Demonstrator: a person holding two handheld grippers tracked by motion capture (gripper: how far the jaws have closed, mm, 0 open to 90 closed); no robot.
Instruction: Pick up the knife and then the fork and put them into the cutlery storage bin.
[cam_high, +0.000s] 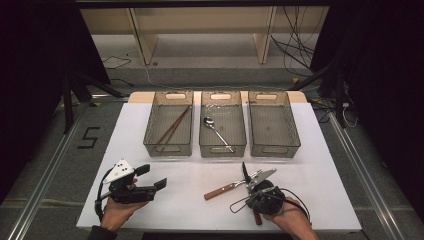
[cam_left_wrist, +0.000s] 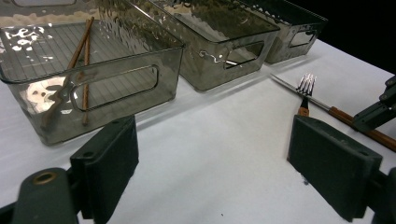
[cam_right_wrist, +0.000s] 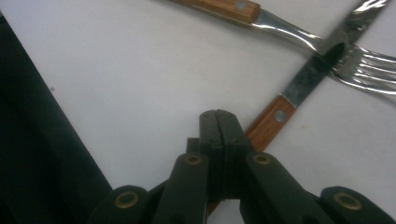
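Your right hand-held gripper, jaws together and empty, hangs over the knife lying crossed under the fork on the desk; judged pre-grasp, so open before descending, left hand-held gripper idling apart.

Wood-handled knife & fork lie crossed on white table.

one readable mark: a black "5" on the grey floor left of the white table, seen in the high view. no readable text or brand on the bins, cutlery or grippers in either gripper view.
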